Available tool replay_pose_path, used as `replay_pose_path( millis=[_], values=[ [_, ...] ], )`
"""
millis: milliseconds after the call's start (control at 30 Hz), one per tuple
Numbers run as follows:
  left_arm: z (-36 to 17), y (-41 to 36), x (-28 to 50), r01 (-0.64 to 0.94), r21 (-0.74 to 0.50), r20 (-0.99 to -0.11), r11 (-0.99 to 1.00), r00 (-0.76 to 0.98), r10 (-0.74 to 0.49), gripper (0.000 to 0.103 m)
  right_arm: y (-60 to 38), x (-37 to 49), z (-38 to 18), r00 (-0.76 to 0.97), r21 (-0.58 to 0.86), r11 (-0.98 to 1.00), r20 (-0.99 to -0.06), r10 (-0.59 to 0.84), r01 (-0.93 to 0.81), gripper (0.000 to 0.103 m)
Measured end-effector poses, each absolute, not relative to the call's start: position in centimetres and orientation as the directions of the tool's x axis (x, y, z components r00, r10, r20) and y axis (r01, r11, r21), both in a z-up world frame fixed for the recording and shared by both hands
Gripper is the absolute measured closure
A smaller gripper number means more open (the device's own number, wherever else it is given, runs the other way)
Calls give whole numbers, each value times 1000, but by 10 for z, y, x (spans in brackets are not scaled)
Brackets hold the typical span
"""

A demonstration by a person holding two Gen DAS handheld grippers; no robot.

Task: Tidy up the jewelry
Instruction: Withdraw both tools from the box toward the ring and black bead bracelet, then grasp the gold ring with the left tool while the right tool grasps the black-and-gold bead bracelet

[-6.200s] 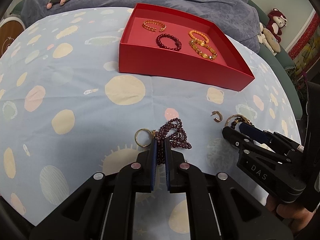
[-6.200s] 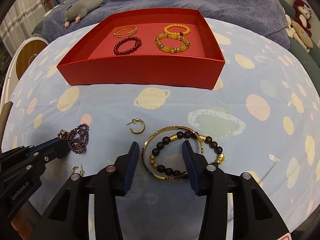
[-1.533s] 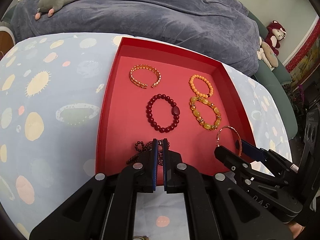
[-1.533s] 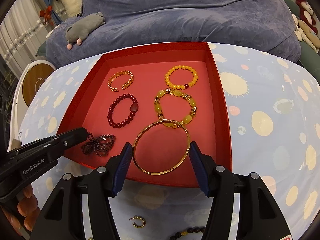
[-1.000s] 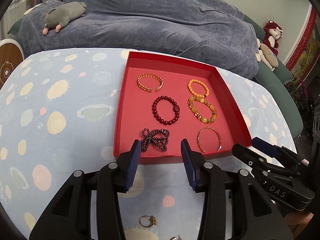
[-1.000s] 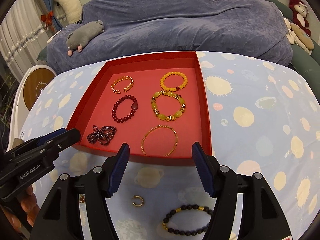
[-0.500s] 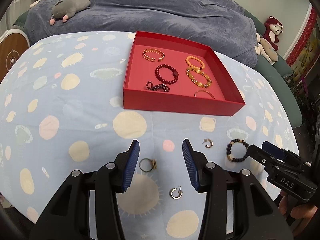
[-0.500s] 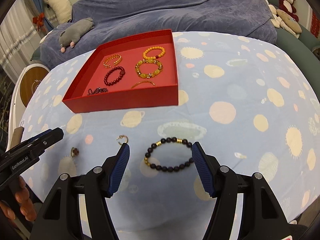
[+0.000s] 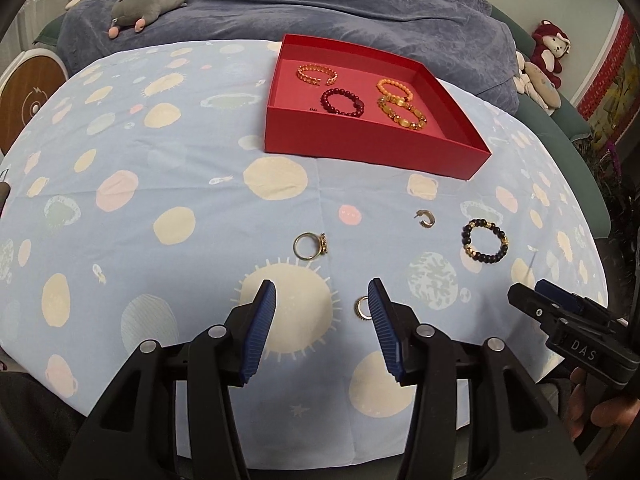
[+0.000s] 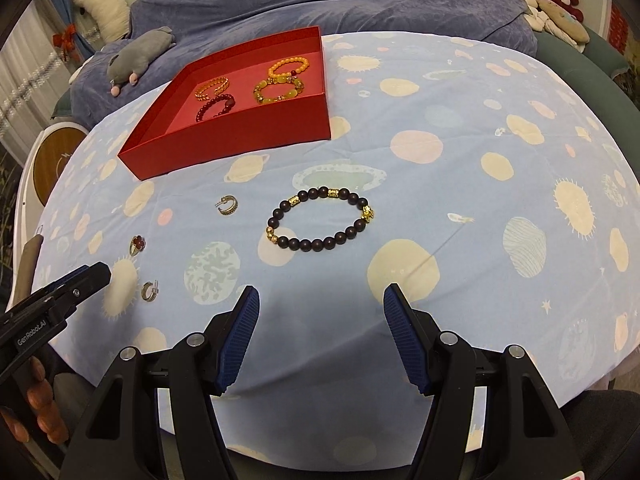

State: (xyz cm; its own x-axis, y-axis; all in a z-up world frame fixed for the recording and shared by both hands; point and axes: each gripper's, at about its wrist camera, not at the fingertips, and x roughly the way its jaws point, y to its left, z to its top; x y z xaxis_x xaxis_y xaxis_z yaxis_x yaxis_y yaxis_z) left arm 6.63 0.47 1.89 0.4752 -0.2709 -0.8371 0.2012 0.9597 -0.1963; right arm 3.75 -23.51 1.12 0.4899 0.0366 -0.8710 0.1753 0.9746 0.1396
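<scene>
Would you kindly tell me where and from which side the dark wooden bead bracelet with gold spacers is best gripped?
Judging by its pose, come from above with the right tongs. The dark wooden bead bracelet with gold spacers lies flat as an open loop, so pinch its near bead strand, one finger inside the loop, one outside.

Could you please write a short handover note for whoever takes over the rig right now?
Left gripper: open, empty, jaws have just been opening; it hovers over the tablecloth beside a small hoop earring.
Right gripper: open, empty, short of the dark beaded bracelet.
Red box: visibly holds a gold chain bracelet, a dark red bracelet, an orange bracelet and a yellow bracelet; its near wall hides the front floor.
Left on the cloth: the dark beaded bracelet, two hoop earrings (second) and a gold ring.
</scene>
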Motion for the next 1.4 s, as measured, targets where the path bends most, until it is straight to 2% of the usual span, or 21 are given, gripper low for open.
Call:
replay_pose_path(
  millis=[500, 900, 1200, 1400],
  values=[
    [6, 8, 70, 182, -196, -852, 964, 455, -259, 57, -253, 84, 3, 495, 115, 973, -869, 1, 200, 43],
    [-2, 4, 90, 171, -181, -858, 968, 454, -241, 57, -250, 99, -11, 479, 93, 978, -878, -7, 185, 55],
    [-7, -2, 108, 168, -176, -857, 970, 458, -235, 57, -258, 95, -11, 475, 105, 976, -880, 2, 191, 90],
    [-8, -6, 114, 184, -155, -851, 971, 473, -226, 60, -251, 88, -11, 473, 120, 977, -881, 23, 175, 92]
  ],
)
